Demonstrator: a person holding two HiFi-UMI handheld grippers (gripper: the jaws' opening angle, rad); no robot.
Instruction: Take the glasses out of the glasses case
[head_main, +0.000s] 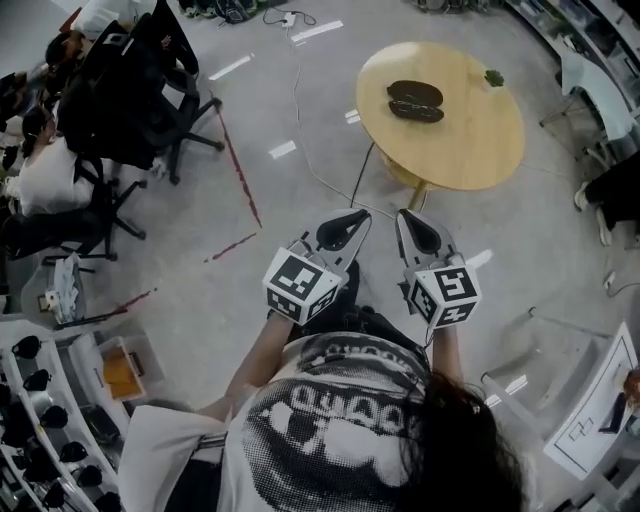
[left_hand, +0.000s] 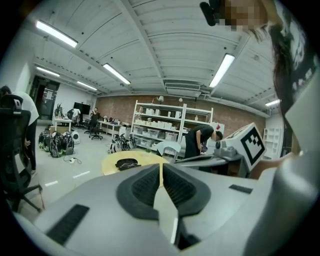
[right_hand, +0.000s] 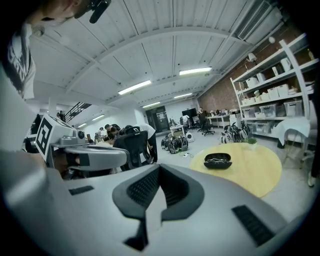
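We can read no words, numbers or brand names here. The left cube (head_main: 300, 285) on the left gripper (head_main: 362, 216) and the right cube (head_main: 447, 293) on the right gripper (head_main: 404, 214) show black and white square marks. They are patterns, not letters. The person's shirt (head_main: 340, 430) has a row of big pale shapes like letters, but we cannot make them out. A white sheet (head_main: 595, 420) at the lower right has dark lines too small to read.

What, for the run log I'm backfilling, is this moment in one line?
left gripper: shut, empty | right gripper: shut, empty | glasses case: open on round table, untouched
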